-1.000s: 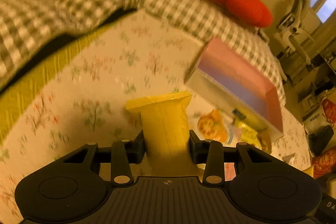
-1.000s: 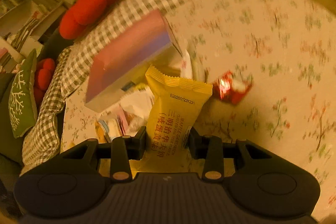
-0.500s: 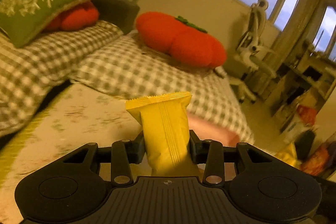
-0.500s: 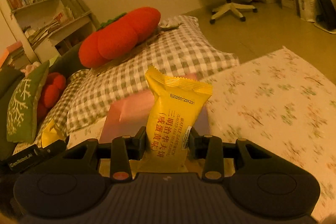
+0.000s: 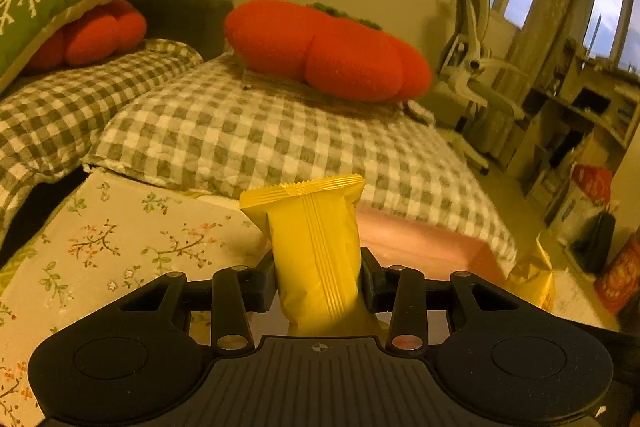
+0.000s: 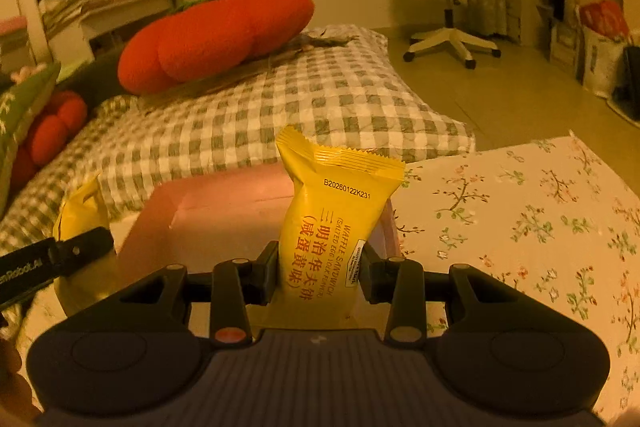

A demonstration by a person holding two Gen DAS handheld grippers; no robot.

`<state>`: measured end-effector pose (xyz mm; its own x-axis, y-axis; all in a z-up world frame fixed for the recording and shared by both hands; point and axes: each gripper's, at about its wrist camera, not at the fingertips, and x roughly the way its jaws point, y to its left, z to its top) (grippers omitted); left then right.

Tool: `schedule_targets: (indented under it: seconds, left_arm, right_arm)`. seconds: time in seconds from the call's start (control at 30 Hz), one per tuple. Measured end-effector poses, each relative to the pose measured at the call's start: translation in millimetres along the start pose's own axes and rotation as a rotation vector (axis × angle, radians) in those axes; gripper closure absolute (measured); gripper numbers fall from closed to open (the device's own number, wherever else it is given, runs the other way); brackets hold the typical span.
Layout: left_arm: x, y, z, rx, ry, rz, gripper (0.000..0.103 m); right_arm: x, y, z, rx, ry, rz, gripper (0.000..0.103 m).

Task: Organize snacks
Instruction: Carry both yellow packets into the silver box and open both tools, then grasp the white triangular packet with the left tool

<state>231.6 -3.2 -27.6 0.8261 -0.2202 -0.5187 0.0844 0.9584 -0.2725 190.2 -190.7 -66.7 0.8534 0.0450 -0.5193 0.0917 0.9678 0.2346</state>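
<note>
The left gripper [image 5: 318, 277] is pinching a yellow snack packet [image 5: 312, 247] upright between its fingers, plain seam side facing the camera. The right gripper [image 6: 318, 269] is clamping a second yellow packet [image 6: 332, 231], its printed waffle sandwich label showing. Both packets are hanging above the pink box [image 6: 224, 219], which is sitting on the floral cloth [image 6: 520, 211] beside a checked cushion [image 5: 248, 135].

A floral cloth [image 6: 520, 211] covers the low surface in front, and a pink box [image 6: 224, 215] lies directly on it. Just behind the box, touching its far edge, a grey-and-white checked cushion [image 5: 256, 139] carries a big orange pumpkin-shaped pillow [image 5: 328, 51] on its far end.
</note>
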Motion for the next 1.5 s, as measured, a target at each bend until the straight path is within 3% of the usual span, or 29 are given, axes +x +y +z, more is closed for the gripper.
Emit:
schedule_targets:
  seconds: [0.13, 0.17, 0.27, 0.4, 0.6, 0.8, 0.93, 1.07, 1.23, 1.43, 1.5]
  left_arm:
    - [6, 3, -6, 0.045, 0.007, 0.032, 0.058]
    - [4, 3, -5, 0.052, -0.001, 0.035, 0.052]
    - [-10, 2, 2, 0.057, -0.042, 0.026, 0.037]
    - [-31, 4, 15, 0.021, -0.047, 0.031, 0.036]
    - [-61, 2, 17, 0.044, 0.024, 0.108, 0.030]
    - [-76, 7, -7, 0.006, 0.197, 0.101, 0.026]
    - [-93, 16, -24, -0.053, 0.244, 0.085, 0.026]
    - [-114, 12, -39, -0.044, 0.272, 0.045, 0.026]
    - [-135, -1, -58, 0.015, 0.298, -0.016, 0.022]
    - [-133, -4, -80, -0.081, 0.438, -0.103, 0.020]
    - [-135, -10, -90, -0.064, 0.470, -0.115, 0.018]
  right_arm:
    - [10, 4, -5, -0.027, 0.062, -0.014, 0.064]
    - [5, 6, -3, -0.035, 0.049, -0.019, 0.063]
    - [-14, 5, 7, -0.025, 0.014, -0.012, 0.044]
    - [-39, -2, 17, 0.011, 0.010, -0.014, 0.035]
    - [-56, -12, 16, -0.041, 0.100, -0.058, 0.006]
    - [-72, -17, 7, -0.037, 0.175, -0.045, 0.005]
    - [-88, -21, -9, -0.019, 0.243, -0.024, 0.001]
    - [-91, -34, -21, 0.060, 0.315, -0.040, 0.006]
    - [-117, -41, -28, 0.159, 0.309, 0.036, 0.007]
    - [-124, -44, -35, 0.126, 0.327, -0.041, 0.010]
    - [-125, -46, -36, 0.136, 0.334, -0.037, 0.011]
